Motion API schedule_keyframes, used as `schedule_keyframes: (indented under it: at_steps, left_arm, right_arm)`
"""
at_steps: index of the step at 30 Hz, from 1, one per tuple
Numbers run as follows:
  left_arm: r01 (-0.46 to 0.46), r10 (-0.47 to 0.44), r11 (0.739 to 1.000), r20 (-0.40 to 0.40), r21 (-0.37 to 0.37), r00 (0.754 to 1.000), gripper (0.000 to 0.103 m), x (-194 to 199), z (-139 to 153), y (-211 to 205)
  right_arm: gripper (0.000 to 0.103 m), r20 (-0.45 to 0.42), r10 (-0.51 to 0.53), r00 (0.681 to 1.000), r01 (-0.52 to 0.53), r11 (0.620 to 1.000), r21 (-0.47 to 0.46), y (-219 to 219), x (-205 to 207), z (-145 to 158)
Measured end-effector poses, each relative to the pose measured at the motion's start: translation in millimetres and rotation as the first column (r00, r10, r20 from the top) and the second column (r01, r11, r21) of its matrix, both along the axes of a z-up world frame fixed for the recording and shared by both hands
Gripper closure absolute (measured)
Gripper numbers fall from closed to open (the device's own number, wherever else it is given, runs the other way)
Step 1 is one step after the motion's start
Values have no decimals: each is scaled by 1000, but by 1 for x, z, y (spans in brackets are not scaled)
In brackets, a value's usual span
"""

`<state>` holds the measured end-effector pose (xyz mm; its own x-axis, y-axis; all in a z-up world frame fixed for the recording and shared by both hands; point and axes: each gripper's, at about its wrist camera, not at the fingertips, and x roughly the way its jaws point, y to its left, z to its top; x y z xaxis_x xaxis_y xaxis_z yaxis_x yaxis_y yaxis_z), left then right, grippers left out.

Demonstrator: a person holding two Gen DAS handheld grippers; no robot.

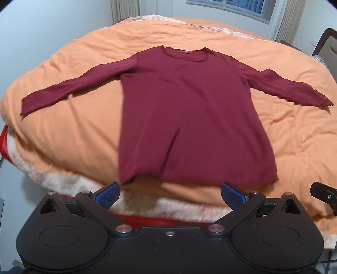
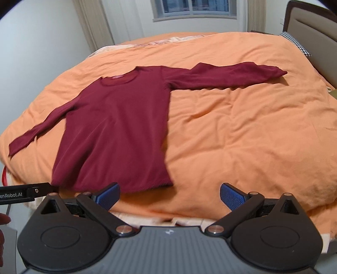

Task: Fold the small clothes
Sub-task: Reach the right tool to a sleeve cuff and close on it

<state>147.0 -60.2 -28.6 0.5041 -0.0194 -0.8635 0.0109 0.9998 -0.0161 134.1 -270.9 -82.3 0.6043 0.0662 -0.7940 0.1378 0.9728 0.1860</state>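
Sweater (image 1: 189,109), dark red, long-sleeved, lies flat on the orange duvet (image 1: 80,130), neckline toward the top of the frame, hem toward the bottom. Both sleeves are spread outward: one reaches the left edge of the left wrist view, the other the right edge. In the right wrist view the sweater sits left of centre, with one sleeve stretching to the upper right and the other to the lower left.

Left gripper (image 1: 170,195) sits at the bottom of its frame, blue pads (image 1: 107,195) spread wide apart and holding nothing; the hem lies just above the pad tips, with no clear contact. Right gripper (image 2: 170,195) is likewise spread wide and empty, its left pad near the hem's right corner, bare duvet between the pads.

A window (image 2: 191,8) is at top centre of the right view, a headboard (image 2: 316,31) at upper right.
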Motion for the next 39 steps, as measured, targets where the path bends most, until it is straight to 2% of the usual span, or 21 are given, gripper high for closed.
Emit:
schedule_keyframes:
  at_steps: [4, 7, 11, 13, 15, 20, 22, 24, 27, 29, 32, 35, 38, 39]
  left_arm:
    - [15, -15, 1000, -29, -5, 999, 1, 43, -9, -39]
    - [3, -3, 1000, -99, 4, 995, 1, 78, -19, -73]
    - [-53, 41, 996, -180, -66, 983, 1, 112, -28, -108]
    - [-47, 32, 996, -209, -71, 977, 1, 125, -33, -126]
    - [-14, 2, 998, -227, -53, 974, 1, 135, -39, -143]
    - [54, -61, 998, -289, -32, 955, 1, 154, -59, -178]
    - [57, -66, 998, -318, -36, 946, 1, 161, -66, -187]
    - [56, -67, 998, -328, -43, 942, 1, 167, -70, -194]
    - [54, -64, 998, -332, -39, 941, 1, 173, -70, -198]
    - [39, -47, 999, -328, -30, 943, 1, 178, -68, -197]
    - [3, -10, 1000, -329, -20, 944, 1, 182, -66, -190]
    - [-38, 32, 999, -331, -13, 943, 1, 185, -64, -181]
    - [-73, 65, 997, -330, -11, 942, 1, 187, -62, -174]
    - [-80, 73, 997, -328, -10, 942, 1, 187, -61, -173]
  right_arm:
    - [0, -24, -32, 999, 33, 999, 38, -34, 35, -13]
    - [0, -66, -73, 995, 77, 995, 58, -65, 66, -24]
    - [0, -111, -101, 989, 108, 992, 66, -103, 100, -36]
    - [0, -127, -114, 985, 123, 990, 63, -123, 116, -41]
    - [0, -117, -131, 985, 138, 989, 60, -146, 131, -46]
    - [0, -8, -203, 979, 203, 979, 7, -208, 173, -52]
    - [0, 0, -266, 964, 266, 963, 46, -239, 192, -57]
    - [0, 0, -343, 939, 340, 931, 129, -273, 210, -63]
    - [0, -15, -458, 889, 443, 851, 283, -325, 235, -73]
    - [0, 20, -503, 864, 461, 806, 370, -355, 247, -76]
    - [0, 67, -533, 843, 481, 804, 351, -384, 274, -73]
    - [1, 56, -516, 855, 480, 828, 290, -401, 305, -76]
    - [18, -6, -483, 875, 470, 848, 247, -403, 328, -90]
    - [35, -27, -479, 877, 471, 850, 234, -399, 333, -94]
